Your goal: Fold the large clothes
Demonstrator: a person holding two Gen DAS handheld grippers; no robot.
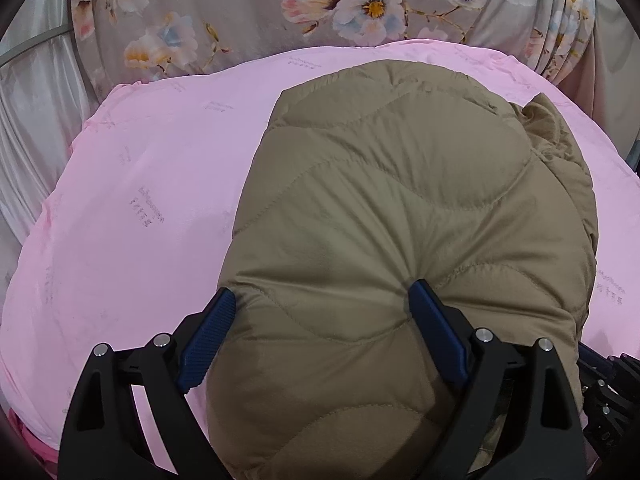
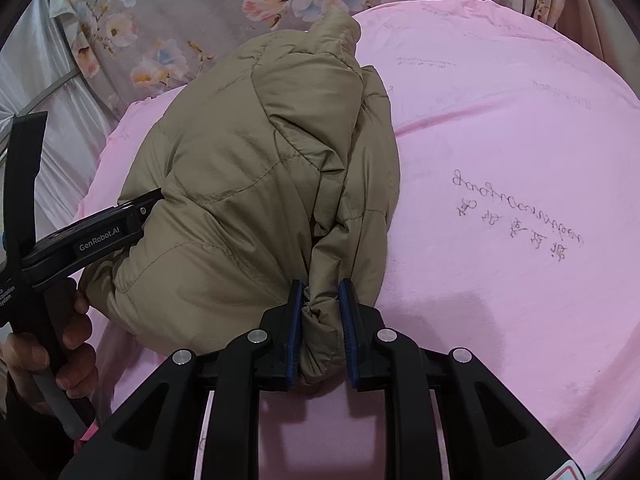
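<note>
On the pink sheet: a tan quilted jacket lies bunched in a rounded heap on the pink bed sheet, toward its far edge, where a floral cloth hangs behind.
Left gripper: fingers spread wide, one blue pad on each side of a thick fold of the jacket at the near end of the heap; fabric bulges between them and puckers at the right pad.
Right gripper: fingers drawn close on a narrow gathered bunch of jacket at the near edge of the heap, clamping it.
Left wrist view only: the wavy quilting seams across the jacket's broad top.
Right wrist view only: the person's left hand on the left gripper's handle, that gripper's tip buried in the heap's left side; dark script printed on the sheet.
</note>
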